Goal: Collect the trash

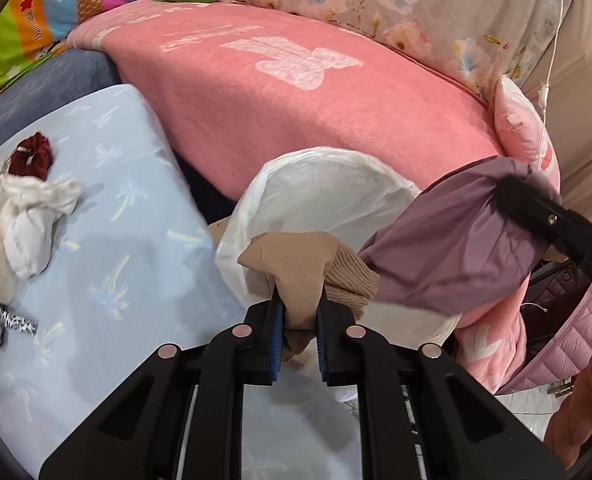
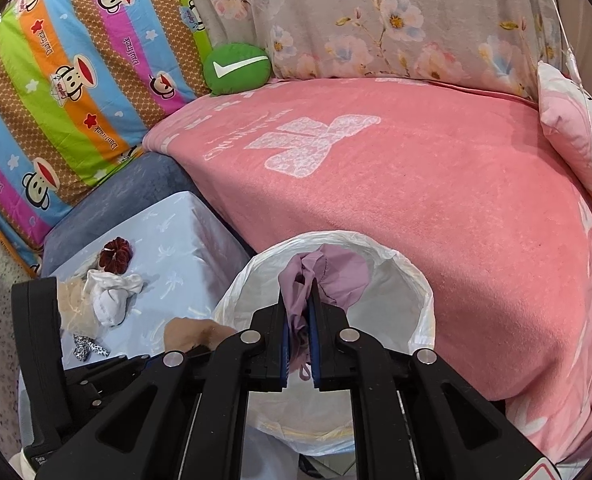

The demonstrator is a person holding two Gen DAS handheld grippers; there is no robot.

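While both grippers were clenched | left gripper (image 1: pixel 299 320) gripped tan cloth (image 1: pixel 296 268) at bin bag (image 1: pixel 328 184) rim | right gripper (image 2: pixel 298 344) held purple cloth (image 2: pixel 328 272) over bag | remaining on table (image 1: pixel 136 248): white sock (image 1: pixel 28 216), red scrunchie (image 1: pixel 32 154), spotted scrap (image 1: pixel 0 322).

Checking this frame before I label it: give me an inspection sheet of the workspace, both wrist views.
Surface: light blue sheet beside a pink blanket.
Job's things: white-lined bin, open; tan cloth and purple cloth held over it.
Clutter: white socks, dark red scrunchie, spotted black-and-white piece on the sheet.
Grippers: left gripper shut on the tan cloth; right gripper shut on the purple cloth.
Cables: thin clear line hanging at right.
Surroundings: striped cartoon quilt, green cushion, floral cover.
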